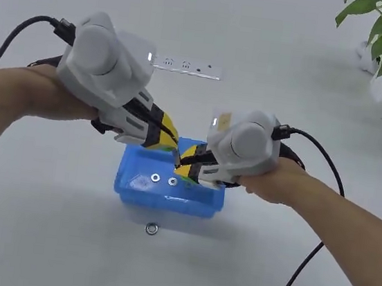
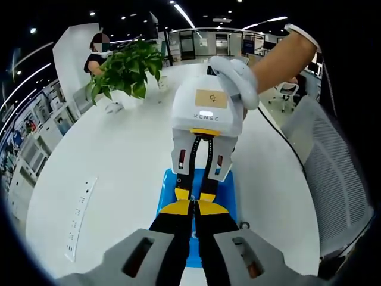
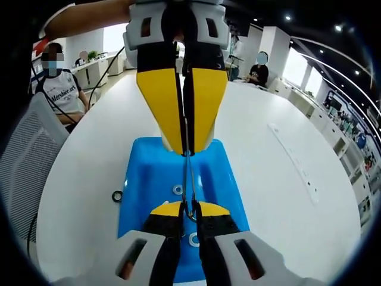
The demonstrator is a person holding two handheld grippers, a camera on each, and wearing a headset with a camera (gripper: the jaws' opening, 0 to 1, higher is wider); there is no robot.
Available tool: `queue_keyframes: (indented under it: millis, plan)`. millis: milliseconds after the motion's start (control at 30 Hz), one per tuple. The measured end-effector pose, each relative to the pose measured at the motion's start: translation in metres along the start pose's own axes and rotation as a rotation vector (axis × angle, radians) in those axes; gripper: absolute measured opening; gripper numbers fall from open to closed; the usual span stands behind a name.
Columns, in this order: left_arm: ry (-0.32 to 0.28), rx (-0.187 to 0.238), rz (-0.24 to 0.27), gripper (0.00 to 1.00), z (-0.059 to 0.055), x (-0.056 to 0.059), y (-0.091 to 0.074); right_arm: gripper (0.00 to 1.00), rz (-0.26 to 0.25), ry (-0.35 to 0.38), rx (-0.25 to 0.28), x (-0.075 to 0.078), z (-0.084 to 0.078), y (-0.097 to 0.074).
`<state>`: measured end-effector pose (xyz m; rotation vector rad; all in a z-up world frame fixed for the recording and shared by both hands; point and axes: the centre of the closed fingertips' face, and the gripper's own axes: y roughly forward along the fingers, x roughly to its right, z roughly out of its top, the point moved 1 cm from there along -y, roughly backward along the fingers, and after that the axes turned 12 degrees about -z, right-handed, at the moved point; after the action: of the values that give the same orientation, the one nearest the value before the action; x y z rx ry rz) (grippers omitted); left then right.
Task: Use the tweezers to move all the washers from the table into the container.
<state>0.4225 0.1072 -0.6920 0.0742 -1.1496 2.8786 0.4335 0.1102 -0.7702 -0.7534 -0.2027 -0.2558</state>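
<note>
While the left gripper (image 3: 186, 149) and right gripper (image 3: 189, 214) each pinch the tweezers (image 3: 188, 179) between pressed jaws, the washer (image 1: 152, 229) lying on the surface (image 1: 40, 236) looks thin, light and slippery, best nipped across its rim.

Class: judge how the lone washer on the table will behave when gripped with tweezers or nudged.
The washer lies flat, so it likely slides rather than rolls. Small, thin and metallic-looking, it is probably stiff, light, and apt to slip from a narrow pinch.
</note>
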Motion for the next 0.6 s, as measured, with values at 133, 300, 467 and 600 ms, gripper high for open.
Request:
queue_keyframes:
  millis: [133, 300, 467, 600]
  plan:
    - [-0.002, 0.001, -0.003, 0.05, -0.0002, -0.0007, 0.0023, 0.10, 0.001, 0.002, -0.007, 0.0003, -0.0028, 0.0002]
    - [-0.003, -0.003, -0.006, 0.05, -0.0013, -0.0008, 0.0045, 0.10, 0.004, -0.001, -0.015, -0.0005, -0.0056, 0.0008]
    - [-0.003, -0.006, -0.009, 0.05, -0.0019, -0.0014, 0.0069, 0.10, 0.005, -0.001, -0.022, -0.0006, -0.0079, 0.0006]
    - [-0.003, -0.010, -0.011, 0.05, -0.0026, -0.0017, 0.0090, 0.10, 0.007, 0.000, -0.026, -0.0013, -0.0102, 0.0009]
